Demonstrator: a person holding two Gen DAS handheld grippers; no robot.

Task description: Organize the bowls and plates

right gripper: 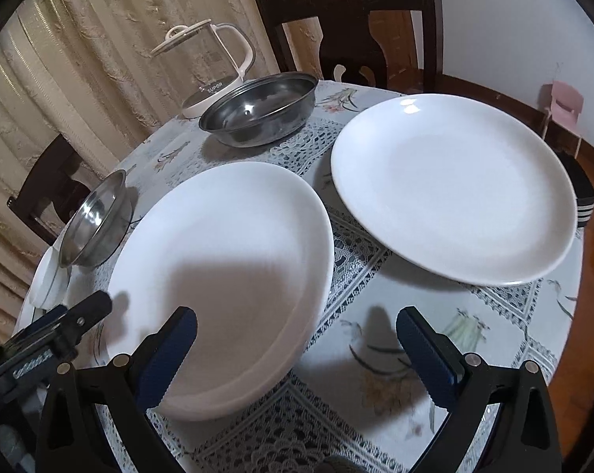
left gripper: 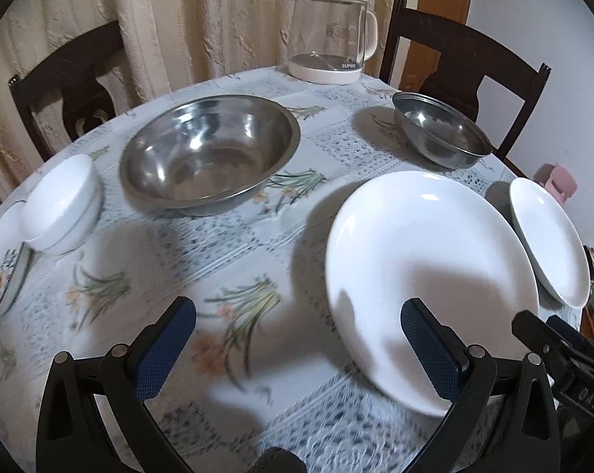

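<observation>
left gripper point(left gripper: 298, 341): black frame, silver rivets | fingers point(left gripper: 166, 351): blue textured pads | right gripper point(right gripper: 297, 345): same

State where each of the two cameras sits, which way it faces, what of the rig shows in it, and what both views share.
Left wrist: rides the left gripper, open, facing across the table at the large steel bowl; the right gripper's tip shows at right.
Right wrist: rides the right gripper, open, facing the two white plates; the left gripper's tip shows at left.
Shared: plates, both steel bowls, glass kettle.
</observation>
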